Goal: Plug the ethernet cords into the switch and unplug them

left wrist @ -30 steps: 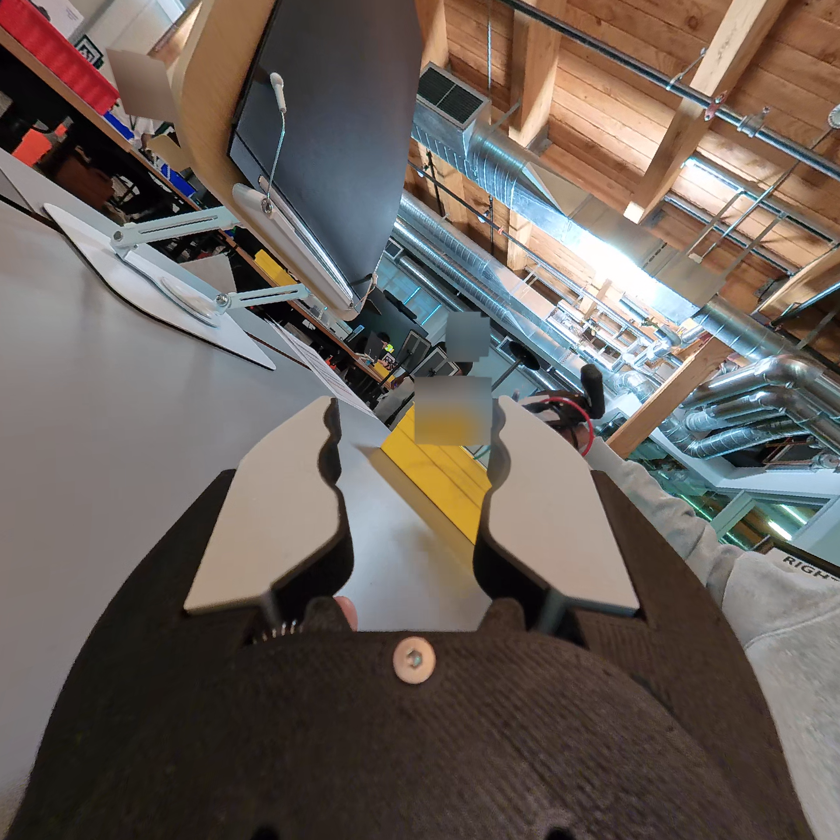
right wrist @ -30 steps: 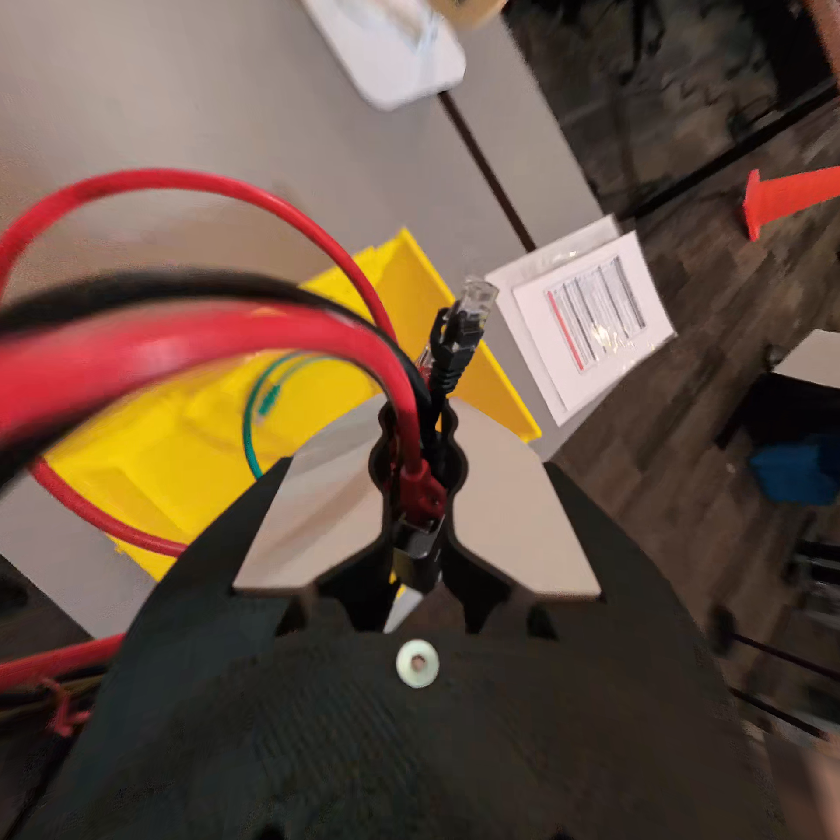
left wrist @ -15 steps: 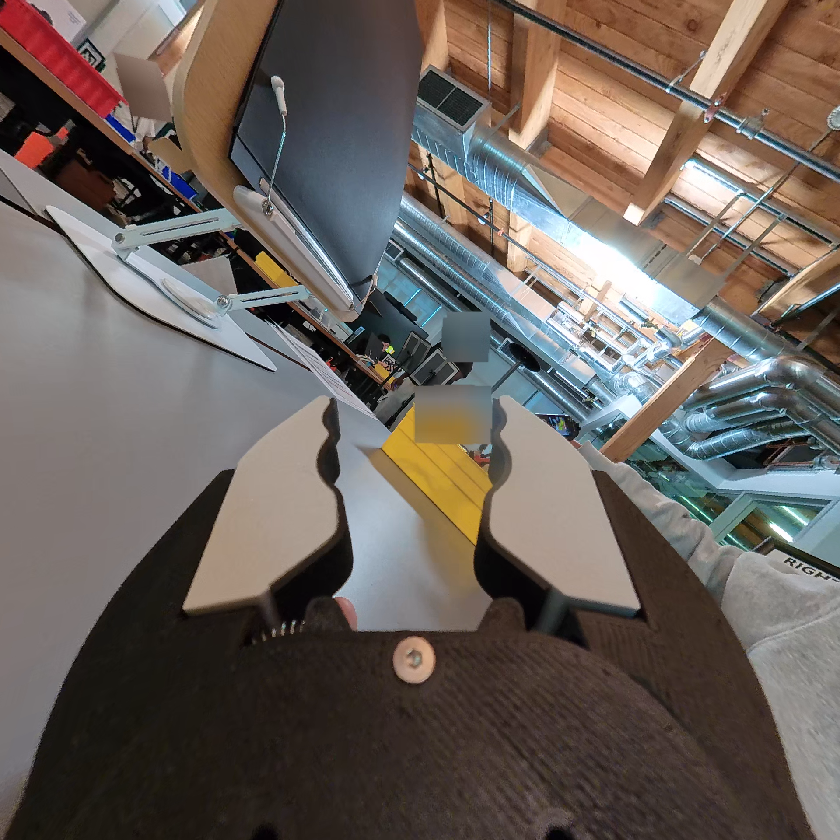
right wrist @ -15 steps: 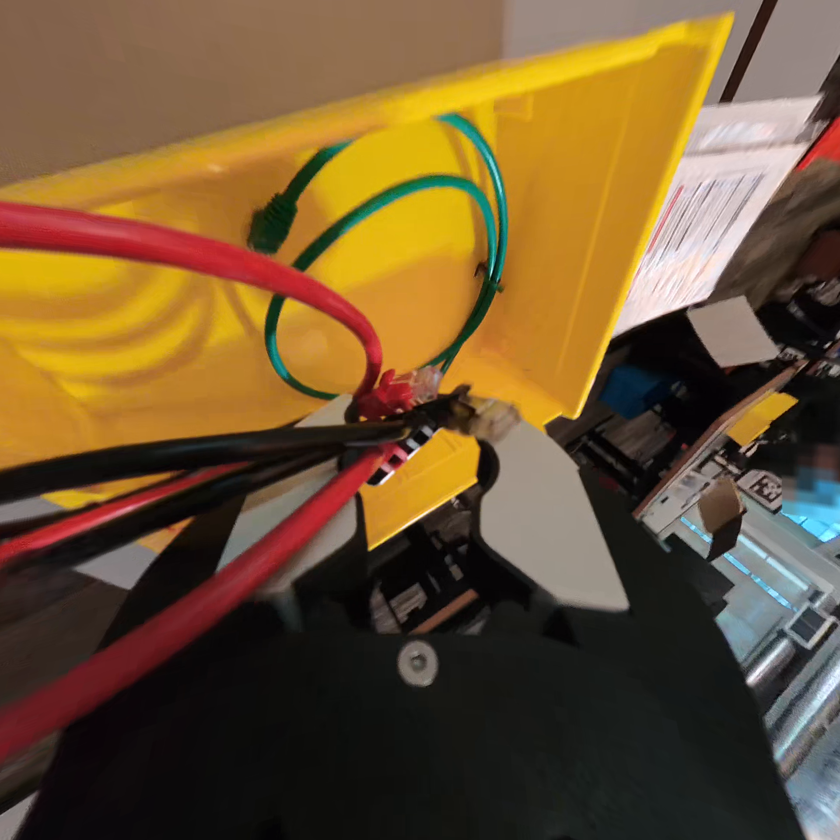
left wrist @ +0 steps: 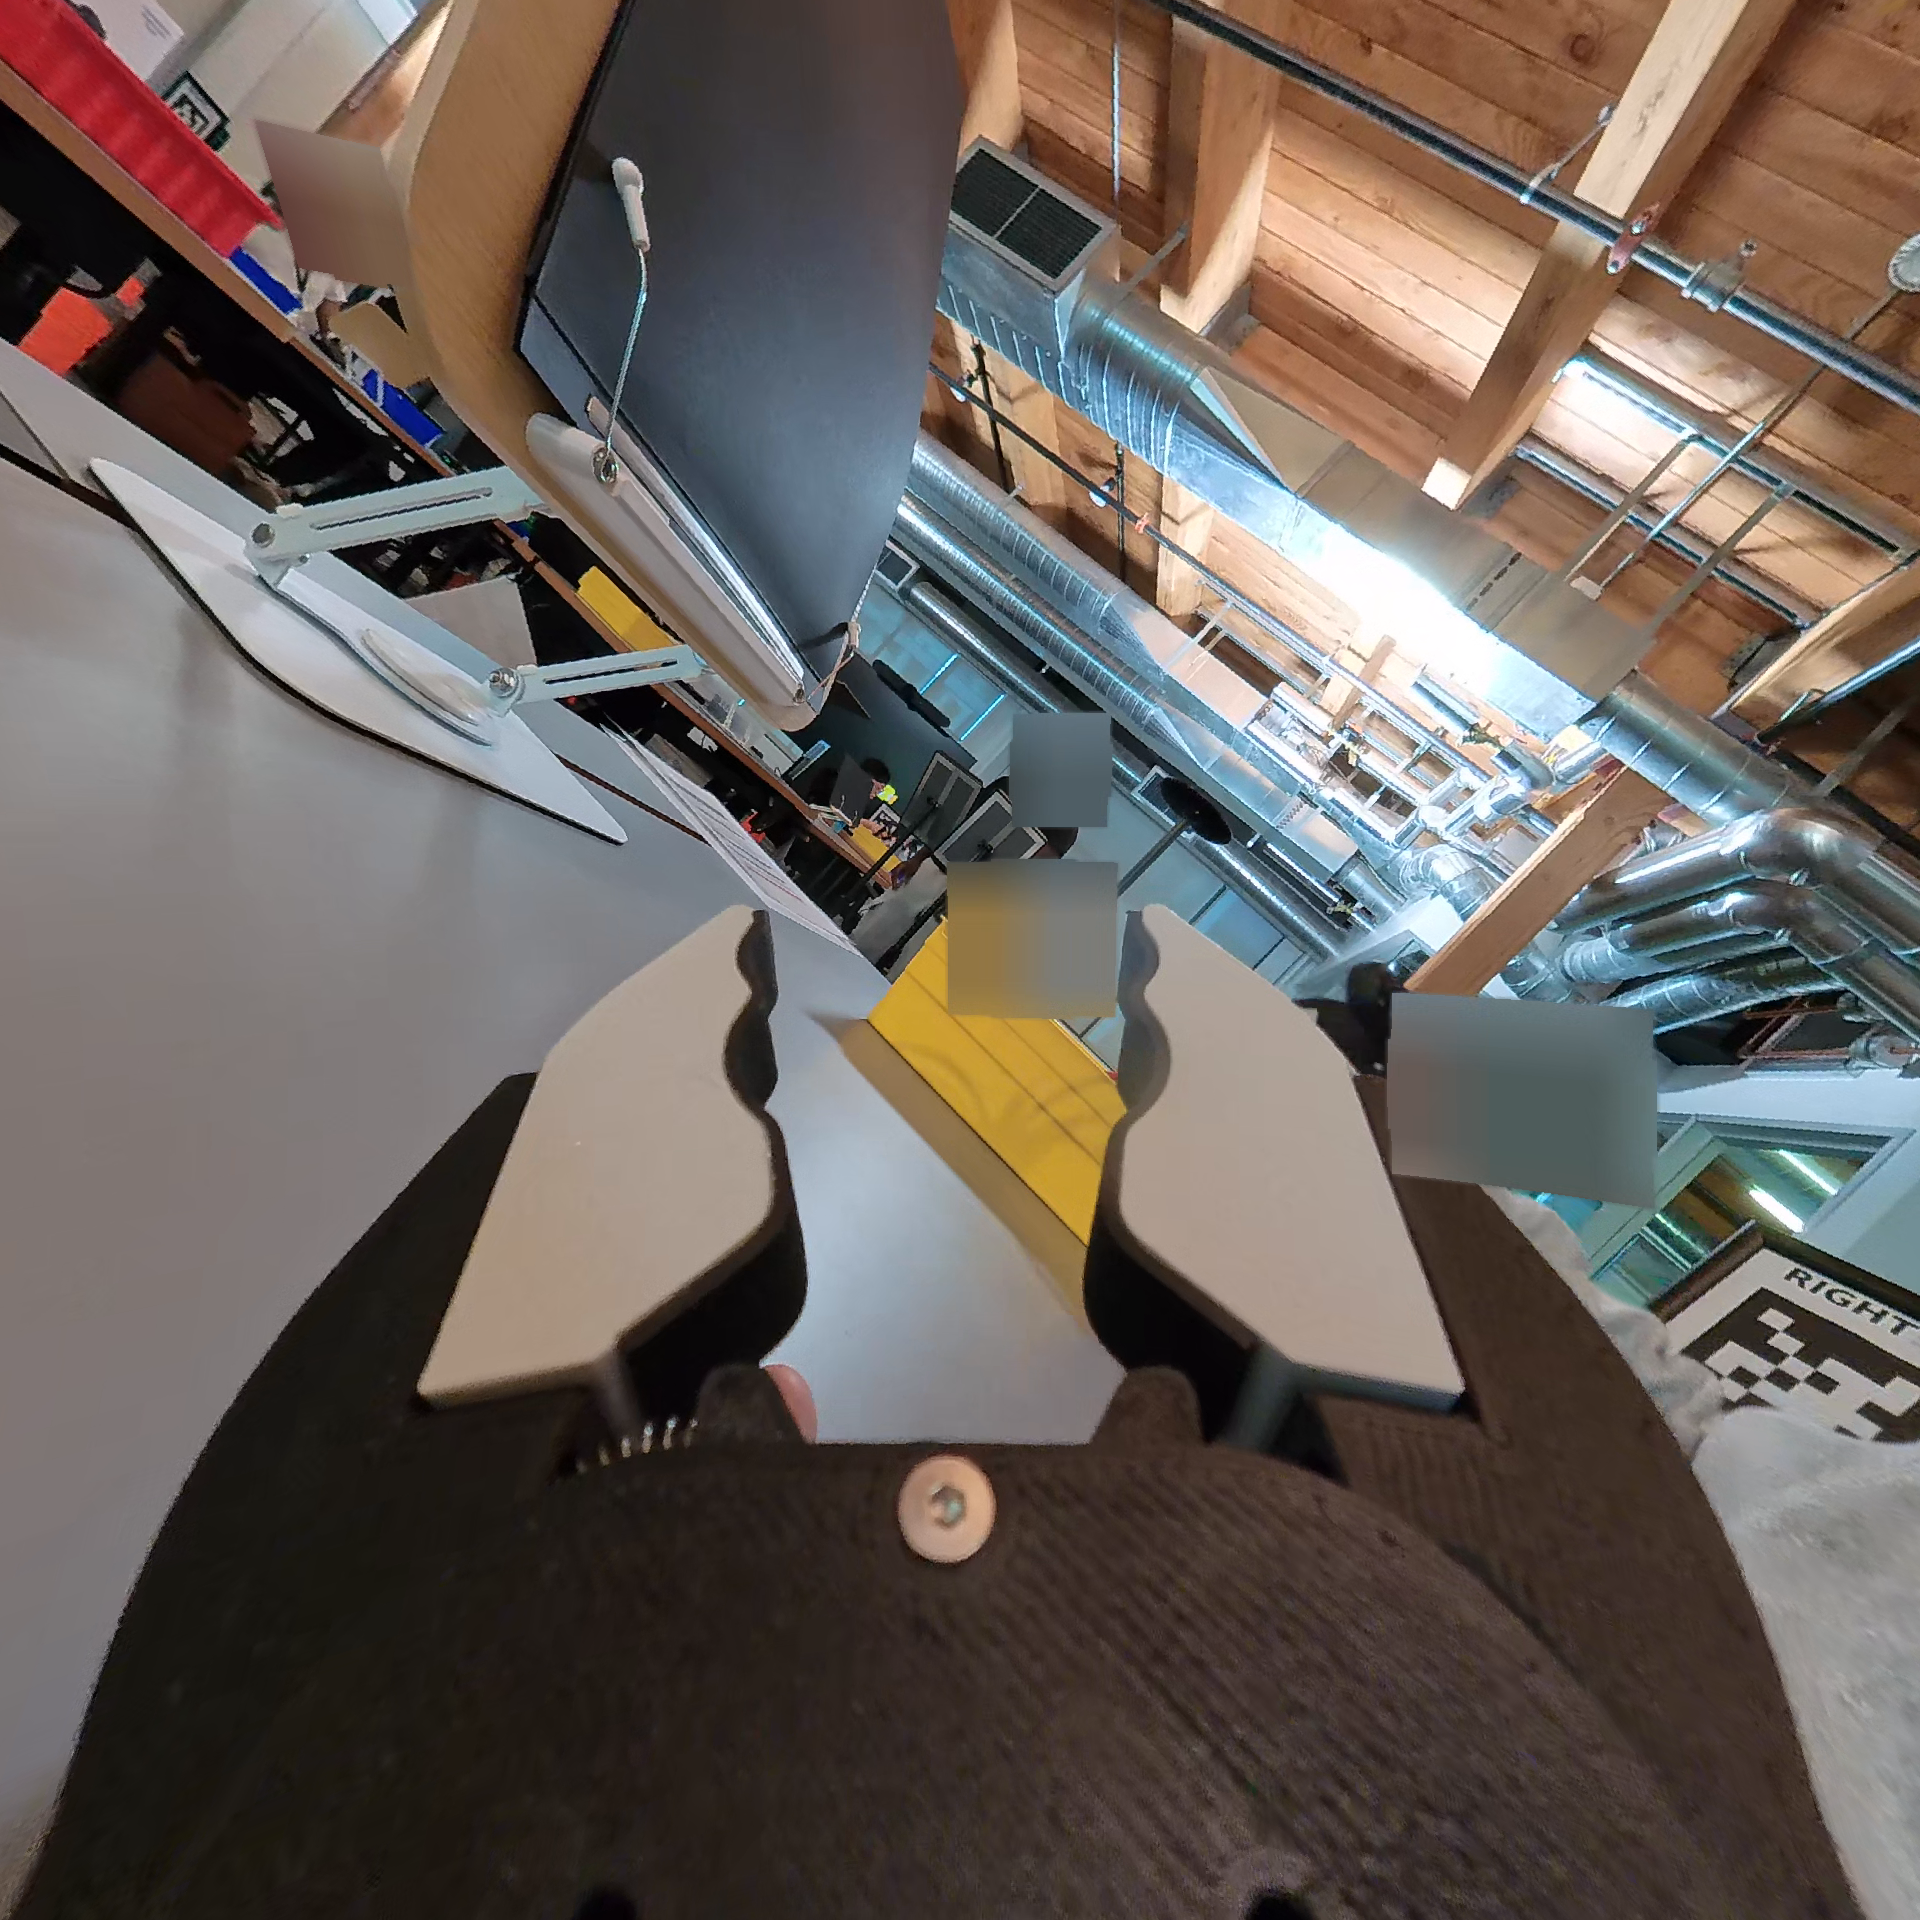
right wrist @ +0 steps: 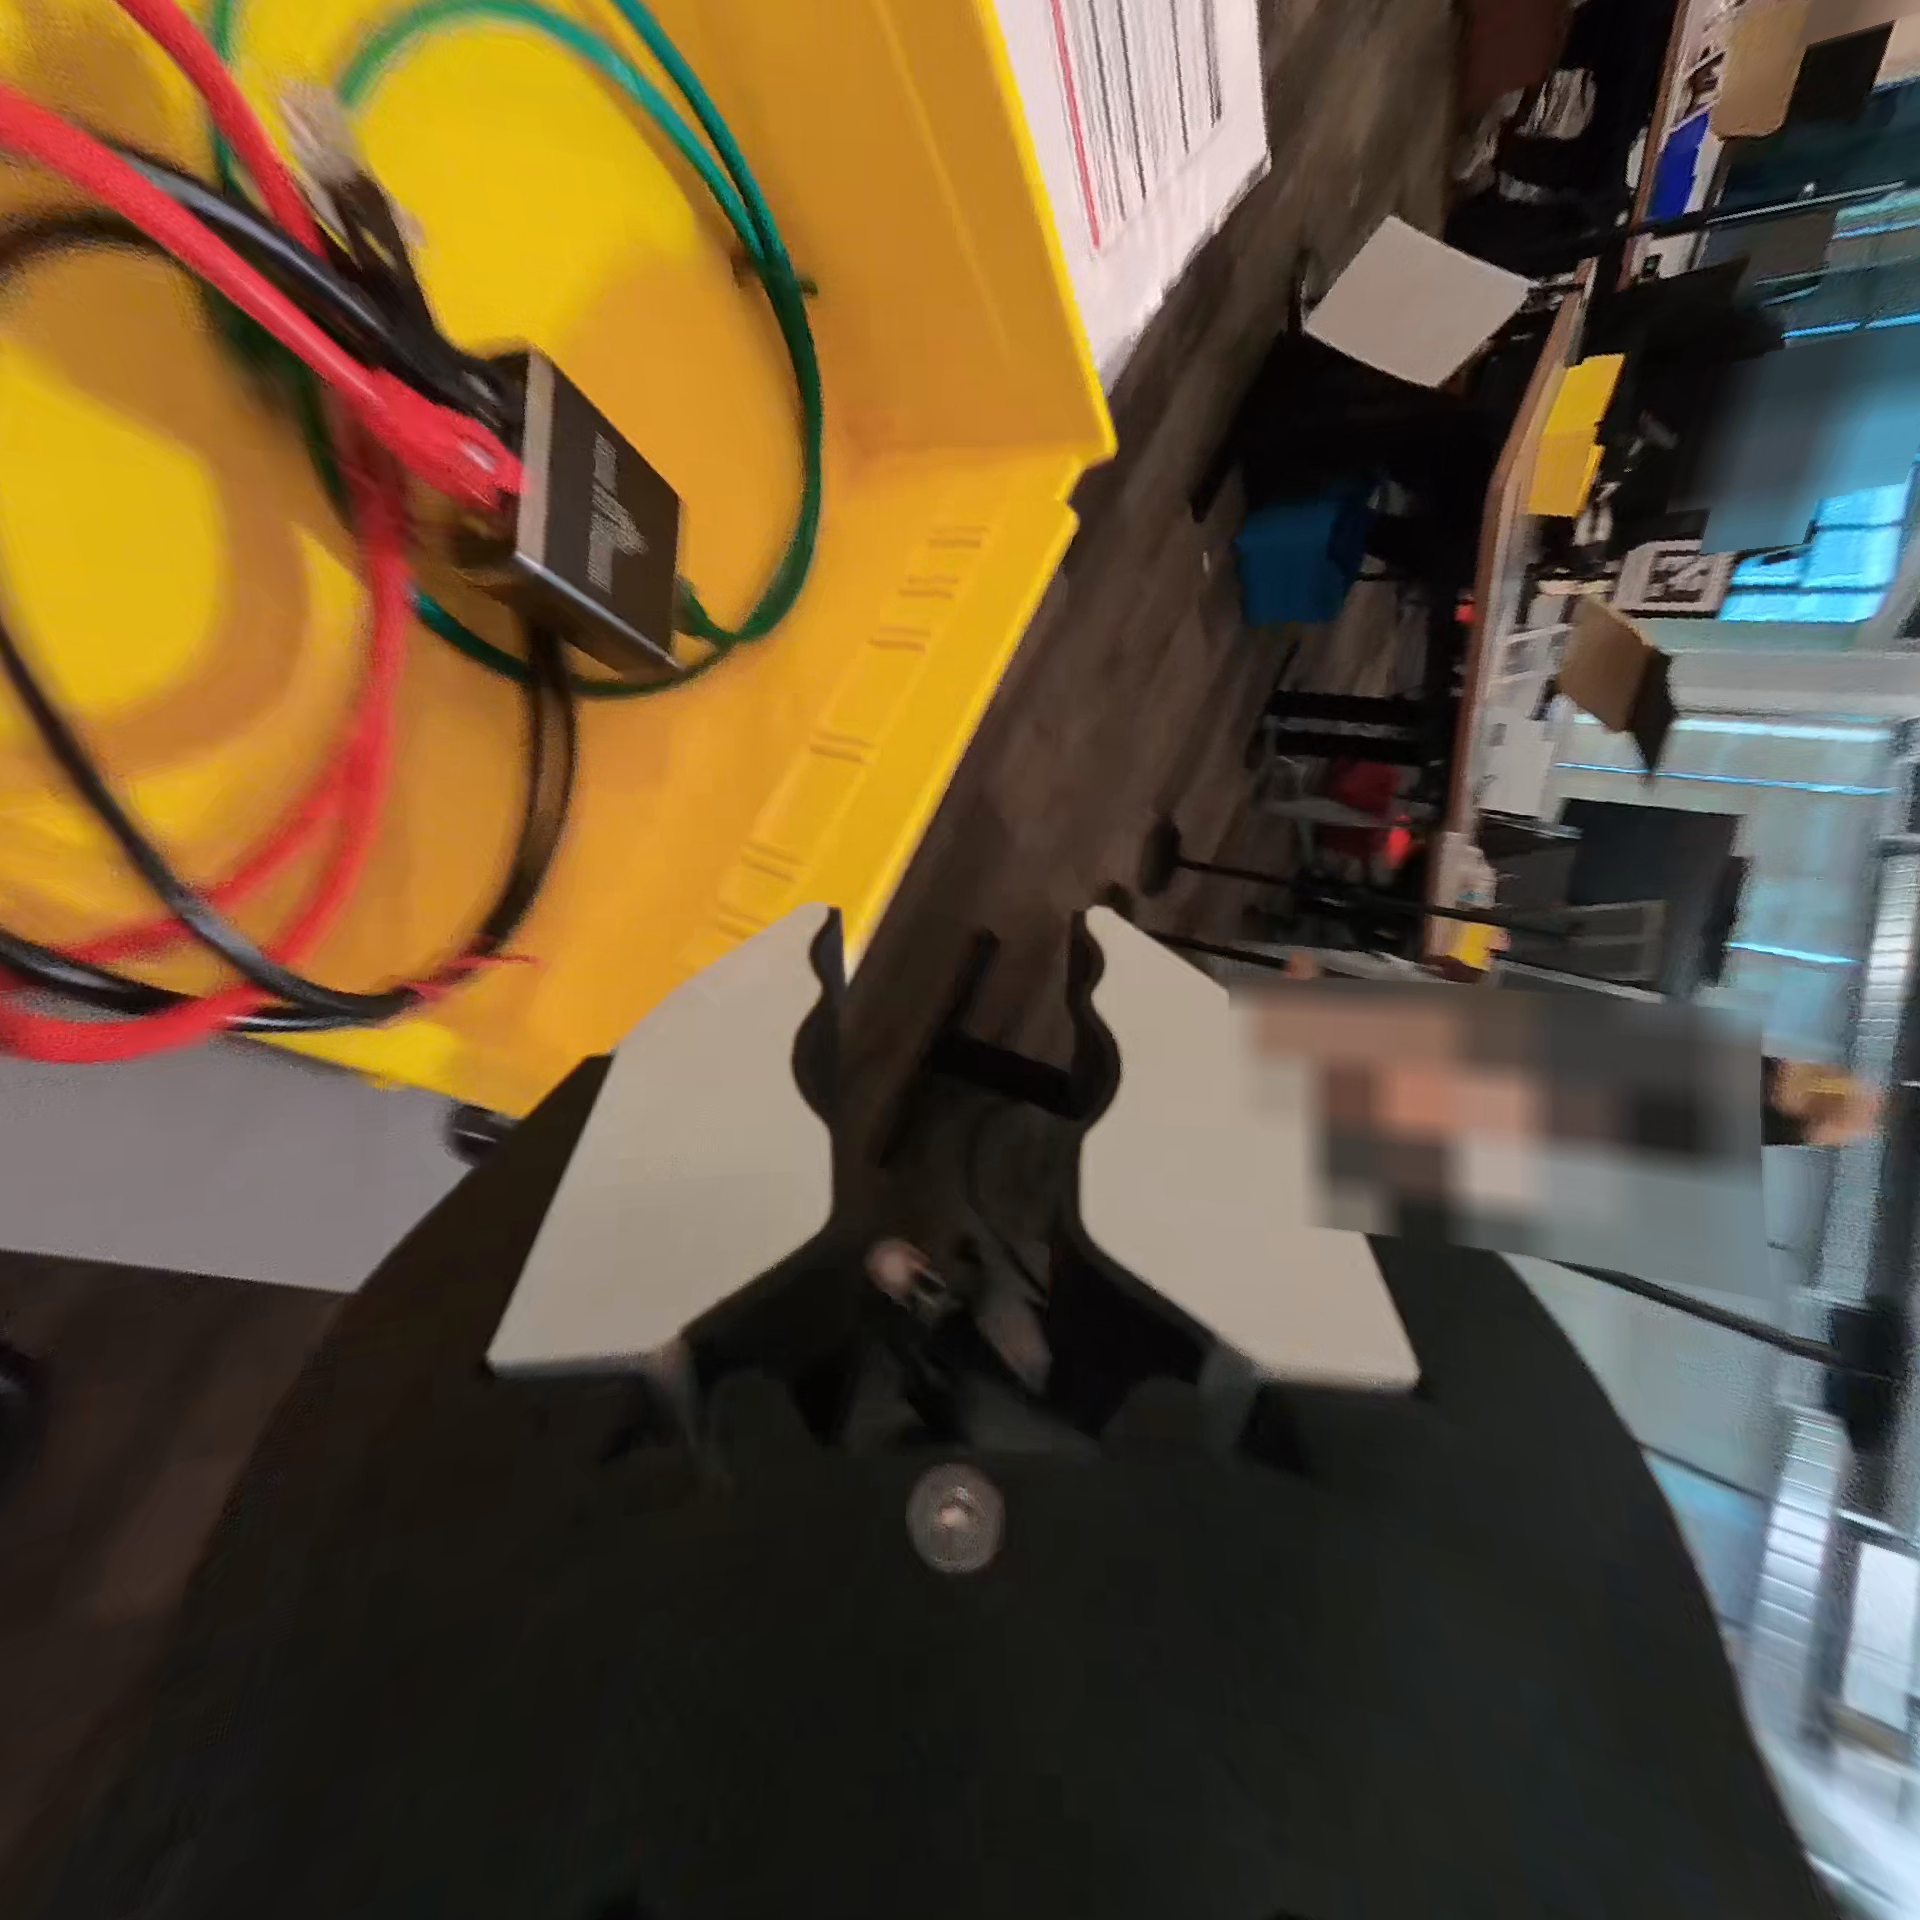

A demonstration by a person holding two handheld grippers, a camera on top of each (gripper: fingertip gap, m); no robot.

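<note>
A black switch (right wrist: 597, 520) lies in a yellow bin (right wrist: 935, 644) at the upper left of the right wrist view. A red cord (right wrist: 353, 748), a black cord (right wrist: 540, 790) and a green cord (right wrist: 800, 416) coil around it. A red plug (right wrist: 468, 457) sits at the switch's left side; blur hides whether it is seated. My right gripper (right wrist: 961, 935) is open and empty, just off the bin's near corner. My left gripper (left wrist: 948, 935) is open and empty over the grey table (left wrist: 260, 935), with the bin (left wrist: 997, 1081) ahead between its fingers.
A dark monitor (left wrist: 727, 312) on a white stand (left wrist: 343, 644) tilts over the table's far left. A printed sheet (right wrist: 1143, 104) lies beyond the bin near the table's edge. A person's grey sleeve (left wrist: 1818, 1558) fills the right side of the left wrist view.
My right gripper was shut on the red and black cords; it has opened, let them go and swung aside. The cords now lie in the bin. My left gripper has not moved.
</note>
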